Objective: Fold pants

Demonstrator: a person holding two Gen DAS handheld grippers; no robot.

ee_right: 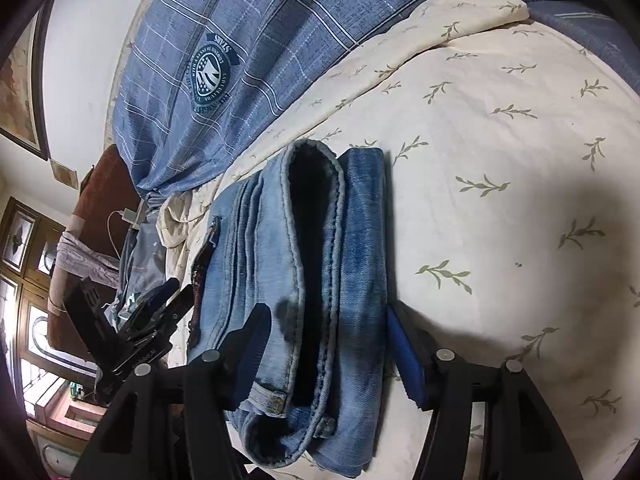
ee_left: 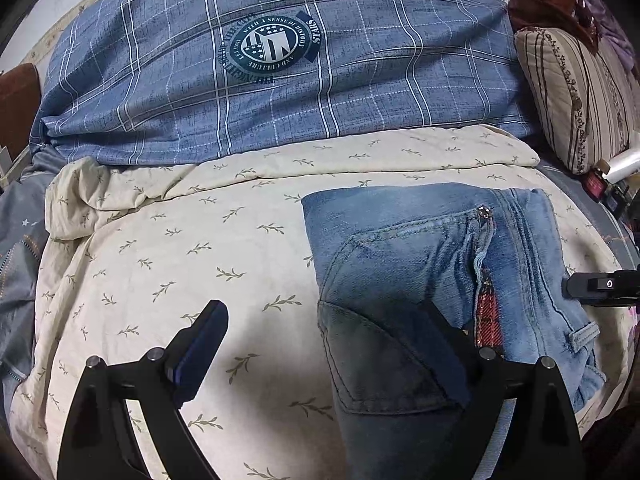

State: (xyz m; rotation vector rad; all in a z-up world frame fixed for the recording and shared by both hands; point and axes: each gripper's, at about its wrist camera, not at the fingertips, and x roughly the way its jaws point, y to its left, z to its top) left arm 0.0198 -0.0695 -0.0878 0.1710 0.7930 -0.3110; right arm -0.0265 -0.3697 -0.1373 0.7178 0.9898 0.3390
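jeans folded into a compact stack, lower right of the left view, lying on the leaf-print quilt. left gripper spread wide, holding nothing, one finger over denim. right gripper spread astride the stack, unclenched, likely squaring edges. plaid duvet behind.

Cream sheet with a leaf-sprig print, covering the bed. Blue plaid duvet bearing a round crest, heaped along the sheet's far edge. Striped pillow at the duvet's right end. Framed picture on the wall.
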